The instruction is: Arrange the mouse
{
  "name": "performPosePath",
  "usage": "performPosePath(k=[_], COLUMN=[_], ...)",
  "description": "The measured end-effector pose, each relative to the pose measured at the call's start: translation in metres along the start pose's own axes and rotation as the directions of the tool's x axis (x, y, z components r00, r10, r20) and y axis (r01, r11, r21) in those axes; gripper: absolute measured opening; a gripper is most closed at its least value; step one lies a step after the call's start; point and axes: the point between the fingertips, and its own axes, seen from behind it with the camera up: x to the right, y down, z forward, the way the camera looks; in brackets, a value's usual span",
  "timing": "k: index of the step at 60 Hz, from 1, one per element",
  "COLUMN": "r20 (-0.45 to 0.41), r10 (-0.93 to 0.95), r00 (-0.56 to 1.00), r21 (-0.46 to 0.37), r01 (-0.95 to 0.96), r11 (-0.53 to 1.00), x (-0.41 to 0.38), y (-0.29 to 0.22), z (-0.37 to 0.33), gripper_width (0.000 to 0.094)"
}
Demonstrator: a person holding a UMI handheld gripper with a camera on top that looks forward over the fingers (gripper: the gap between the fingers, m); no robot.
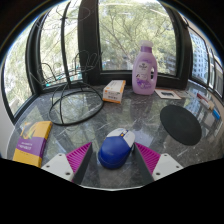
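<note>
Nearest thing: blue rounded plastic computer mouse (114, 151), lying on the marbled grey glossy tabletop (120, 118) right between the gripper's fingers.
Gripper: hand-held two-finger gripper (114, 158) is spread, its magenta pads (80, 156) flanking the mouse; whether either pad touches the shell cannot be told, and a gap seems to remain on both sides, so the mouse rests on the table, not in a grasp.
Step in hand: judged to be the approach for the pick, fingers already lined up around the mouse.
Next move: likely calls for closing squarely on the mouse's flanks, then carrying it to the round black mouse mat (181, 122), which lies well apart, ahead and to the right.
Containers: lilac plastic bottle with white label (145, 71), upright beyond the fingers, contents hidden; small pale cardboard box (114, 91) just beside it, closed.
Also ahead: black wire stand (72, 90); yellow and purple booklet (33, 142) to the left.
</note>
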Motion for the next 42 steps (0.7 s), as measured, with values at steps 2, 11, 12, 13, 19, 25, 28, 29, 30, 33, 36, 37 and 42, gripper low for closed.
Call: performPosePath(k=[2,11,12,13,19,25,28,29,30,33,36,37,42], r20=[-0.003,-0.024,-0.029,-0.030,-0.028,-0.019,-0.007,-0.001,0.007,0.039,0.072,0.081,0.140], r10=[-0.006,-0.038,-0.044,-0.047,-0.052,-0.058,-0.068,-0.069,-0.071,-0.057,-0.067,-0.069,-0.089], r00=[1.000,0.999,0.999,0.998,0.998,0.998,0.998,0.998,0.997,0.998,0.995,0.994,0.986], r21=[0.002,0.005,0.006,0.010,0.006,-0.004,-0.009,-0.012,-0.015,-0.023,-0.023,-0.012,0.080], r01=[0.006,0.038,0.044,0.047,0.053,0.057,0.068,0.069,0.071,0.057,0.069,0.070,0.079], r11=[1.000,0.999,0.999,0.999,0.999,0.998,0.998,0.998,0.997,0.998,0.997,0.997,0.994], x=[-0.001,-0.004,-0.004,-0.004,-0.005,-0.006,-0.007,-0.007,-0.008,-0.012,-0.017,-0.018,-0.023], y=[-0.003,-0.015,-0.016,-0.018,-0.021,-0.021,-0.021,-0.021,-0.021,-0.024,-0.031,-0.038,-0.086], z=[0.006,0.023,0.025,0.026,0.031,0.031,0.031,0.032,0.032,0.029,0.025,0.023,-0.005], gripper_width=[0.0845,0.0743,0.0717,0.0692,0.0499,0.0427,0.0396,0.0388,0.0376,0.0362,0.0361,0.0361,0.0361])
